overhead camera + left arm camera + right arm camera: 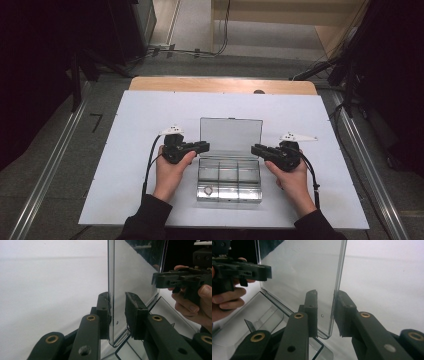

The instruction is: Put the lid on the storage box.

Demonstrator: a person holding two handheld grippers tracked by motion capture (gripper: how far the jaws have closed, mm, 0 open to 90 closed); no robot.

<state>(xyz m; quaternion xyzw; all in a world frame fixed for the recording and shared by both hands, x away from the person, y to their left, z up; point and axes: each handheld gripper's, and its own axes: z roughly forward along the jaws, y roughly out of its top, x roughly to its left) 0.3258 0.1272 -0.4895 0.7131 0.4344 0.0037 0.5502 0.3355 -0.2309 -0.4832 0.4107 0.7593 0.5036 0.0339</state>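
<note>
Clear plastic compartment box (229, 184), centre of white tabletop (135, 125), lid (230, 136) raised upright at its 12 o'clock edge; small metal part (208, 190) in near-left compartment. Left gripper (202, 146), at 9 o'clock of lid: jaws narrow, straddling lid's left edge, one pad (104, 312) against the panel, the other just apart. Right gripper (257, 149), at 3 o'clock: jaws narrow, straddling lid's right edge, outer pad (342, 312) touching, inner one apart
</note>
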